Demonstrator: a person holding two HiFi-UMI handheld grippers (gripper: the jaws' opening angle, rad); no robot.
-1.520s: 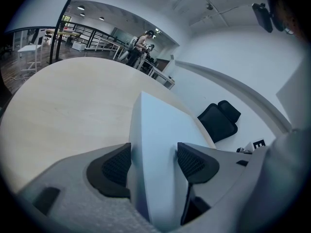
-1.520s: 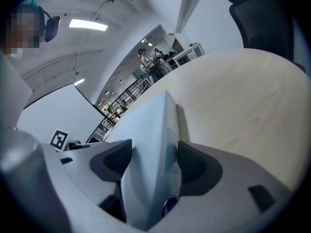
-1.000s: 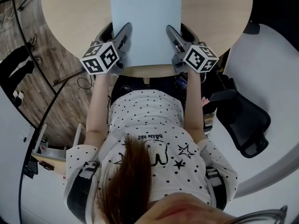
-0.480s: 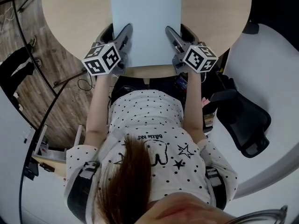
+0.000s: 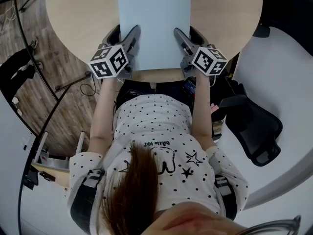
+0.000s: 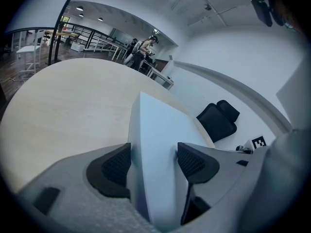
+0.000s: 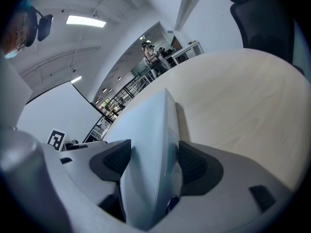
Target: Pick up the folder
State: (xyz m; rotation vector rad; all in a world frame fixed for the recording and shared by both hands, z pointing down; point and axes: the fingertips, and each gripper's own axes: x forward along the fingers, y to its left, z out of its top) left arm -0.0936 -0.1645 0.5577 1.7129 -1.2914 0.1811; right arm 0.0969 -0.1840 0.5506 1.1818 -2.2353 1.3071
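**Pale-blue folder clamped at both side edges**

Shows, from the head view, the folder [image 5: 154,26] over the round wooden table [image 5: 73,13], reaching away beyond both pairs of tongs, with its near edge between the two marker cubes [image 5: 108,61]. Puts the left gripper [image 5: 123,33] on the folder's left margin and the right gripper [image 5: 187,33] on its right margin. Has one jaw of each lying over the blue sheet and the other jaw outside it. Cannot settle the grip from up there.

Settles it in the left gripper view: dark ribbed pads [image 6: 116,166] pressed against the folder, which runs edge-on between them, so clenched on it. Gives the same in the right gripper view: jaws closed on the folder's edge, with a thin shadow on the wood just beyond the outer jaw.

Adds, only from the cameras on the tongs, ceiling lights [image 7: 86,21] overhead and standing people [image 6: 141,50] far beyond the jaws. Places a black office chair [image 5: 257,126] well out past the right gripper.
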